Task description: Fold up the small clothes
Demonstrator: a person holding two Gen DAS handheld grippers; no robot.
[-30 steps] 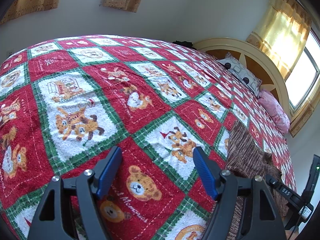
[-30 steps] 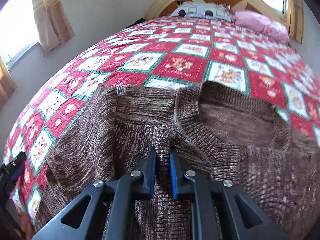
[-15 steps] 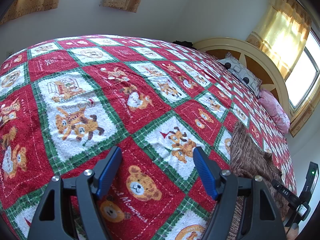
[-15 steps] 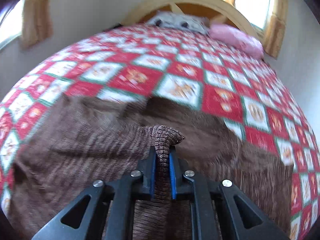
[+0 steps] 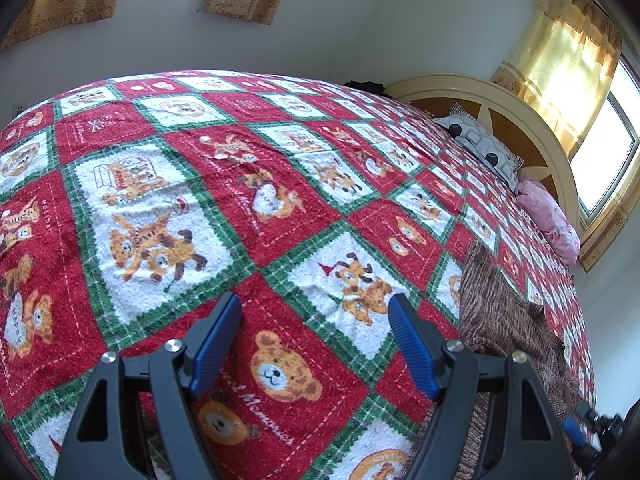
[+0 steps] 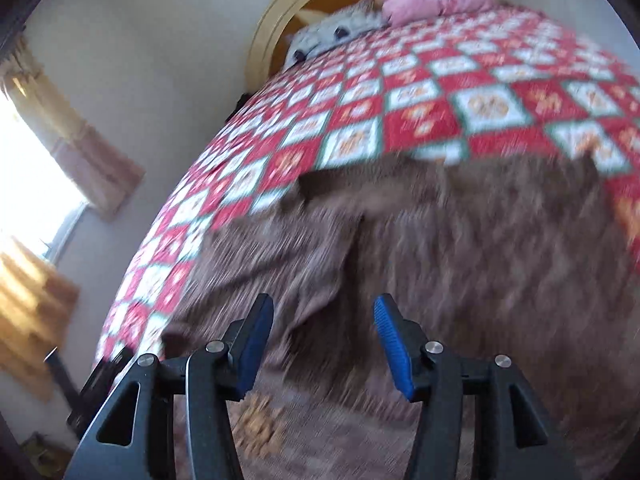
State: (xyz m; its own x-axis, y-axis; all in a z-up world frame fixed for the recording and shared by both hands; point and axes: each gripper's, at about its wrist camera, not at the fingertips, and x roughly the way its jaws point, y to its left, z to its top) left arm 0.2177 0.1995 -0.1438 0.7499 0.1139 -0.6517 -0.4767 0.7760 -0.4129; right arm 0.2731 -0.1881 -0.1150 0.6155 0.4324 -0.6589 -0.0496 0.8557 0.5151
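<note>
A brown knit sweater (image 6: pixel 460 248) lies spread on the red, white and green quilt (image 6: pixel 424 120); the right wrist view is blurred by motion. My right gripper (image 6: pixel 324 340) is open and empty just above the sweater's near part. In the left wrist view the sweater (image 5: pixel 496 312) shows at the right on the quilt (image 5: pixel 256 208). My left gripper (image 5: pixel 314 340) is open and empty over bare quilt, to the left of the sweater. The right gripper's tip (image 5: pixel 576 436) shows at the lower right there.
A patterned pillow (image 5: pixel 480 148) and a pink pillow (image 5: pixel 548 216) lie at the curved headboard (image 5: pixel 520 108). Curtained windows stand beside the bed. The bed's left edge drops to the floor in the right wrist view.
My right gripper has opened and let go of the sweater fold it held lifted. It has swung, so the view has shifted. My left gripper has not moved.
</note>
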